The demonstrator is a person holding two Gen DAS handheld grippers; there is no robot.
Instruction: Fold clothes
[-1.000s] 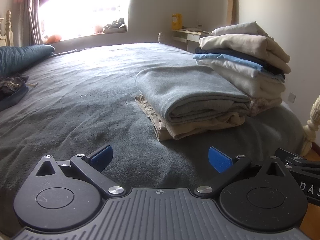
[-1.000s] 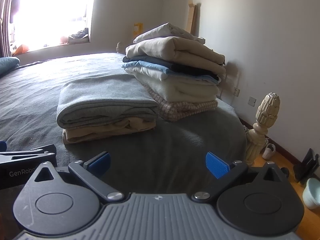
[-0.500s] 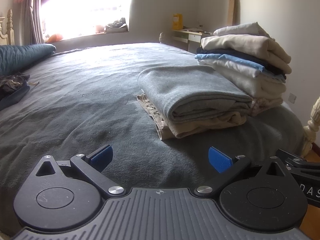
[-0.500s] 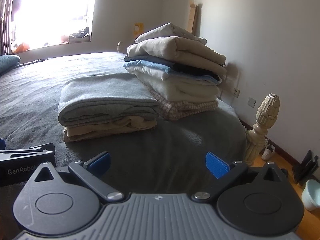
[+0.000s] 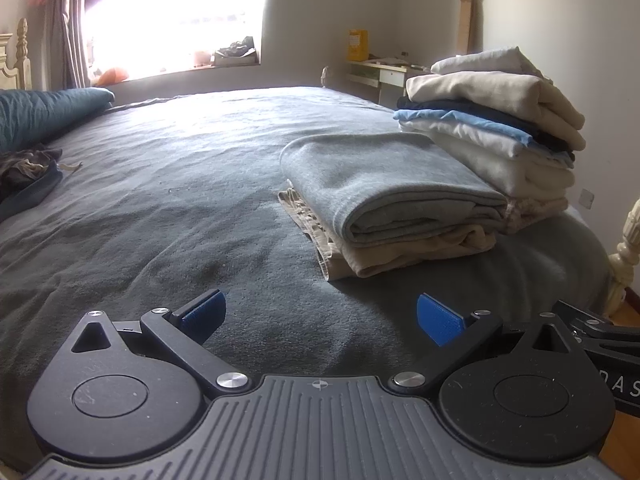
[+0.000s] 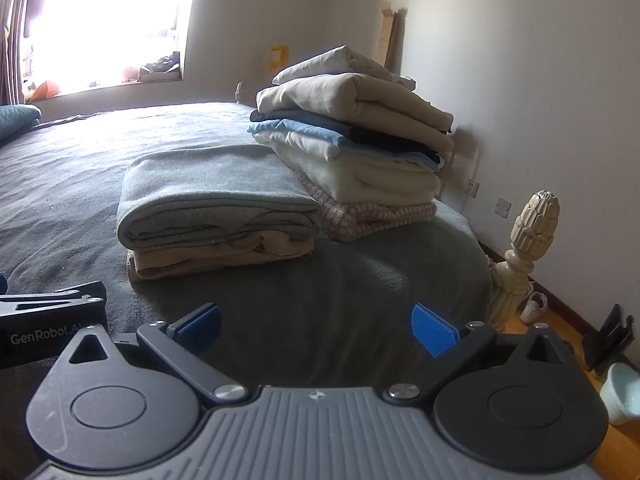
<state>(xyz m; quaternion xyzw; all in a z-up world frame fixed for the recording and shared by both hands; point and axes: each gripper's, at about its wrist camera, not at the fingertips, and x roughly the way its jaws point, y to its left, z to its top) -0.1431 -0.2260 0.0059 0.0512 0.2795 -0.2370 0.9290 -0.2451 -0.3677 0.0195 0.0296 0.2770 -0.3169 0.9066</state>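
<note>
Two black grippers with blue finger pads are held low over the dark grey bedspread (image 5: 168, 208), the left gripper (image 5: 320, 316) and the right gripper (image 6: 316, 324) both spread wide, nothing gripped. At one o'clock, a folded grey garment (image 5: 380, 184) is seen lying on a folded beige garment (image 5: 400, 252); a taller stack of folded cream, blue and navy clothes (image 6: 352, 140) is touching it at two o'clock.
</note>
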